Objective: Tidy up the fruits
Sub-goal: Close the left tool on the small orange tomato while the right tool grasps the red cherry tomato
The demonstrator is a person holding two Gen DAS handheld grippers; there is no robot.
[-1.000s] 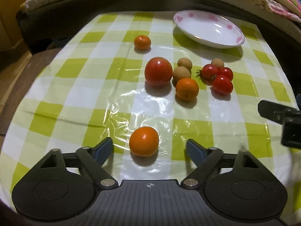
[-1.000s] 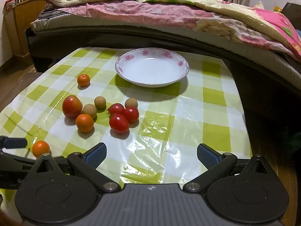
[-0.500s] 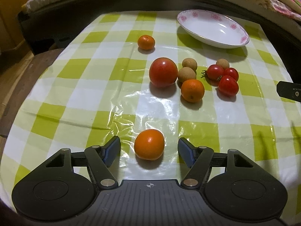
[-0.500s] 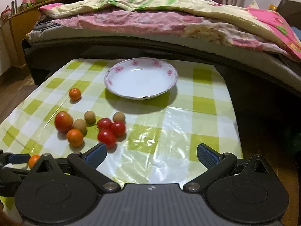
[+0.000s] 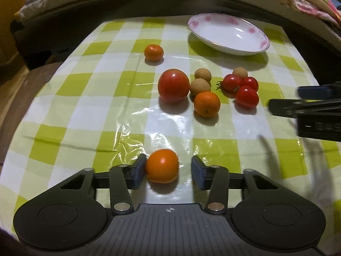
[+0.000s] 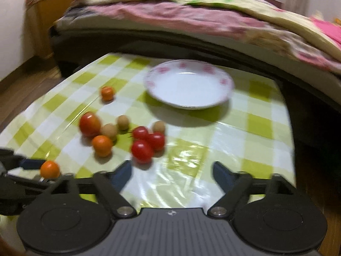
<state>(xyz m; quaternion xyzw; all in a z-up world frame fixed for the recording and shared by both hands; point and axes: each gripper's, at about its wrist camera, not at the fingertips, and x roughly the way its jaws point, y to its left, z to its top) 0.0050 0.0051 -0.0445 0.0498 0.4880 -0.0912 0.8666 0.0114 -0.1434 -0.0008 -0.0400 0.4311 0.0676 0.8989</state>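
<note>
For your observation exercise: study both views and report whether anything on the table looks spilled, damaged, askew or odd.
Nothing looks spilled or damaged. The fruit lies loose on the checked tablecloth while the plate sits empty. One orange lies apart from the cluster, between the left claw fingers.

A small round orange (image 5: pixel 162 165) is sitting on the checked cloth nearest the viewer, apart from the rest. Farther back, a large red tomato (image 5: pixel 173 85) is lying beside two tan longans (image 5: pixel 200 87), with a second orange (image 5: pixel 207 104) touching the nearer longan. Three glossy cherry tomatoes (image 5: pixel 247 96) are clustering just to the right, a third longan (image 5: pixel 240 72) nestling behind them. A little mandarin (image 5: pixel 153 52) is resting alone farther back. A white floral-rimmed dish (image 5: pixel 228 34) is standing upright beyond everything.
</note>
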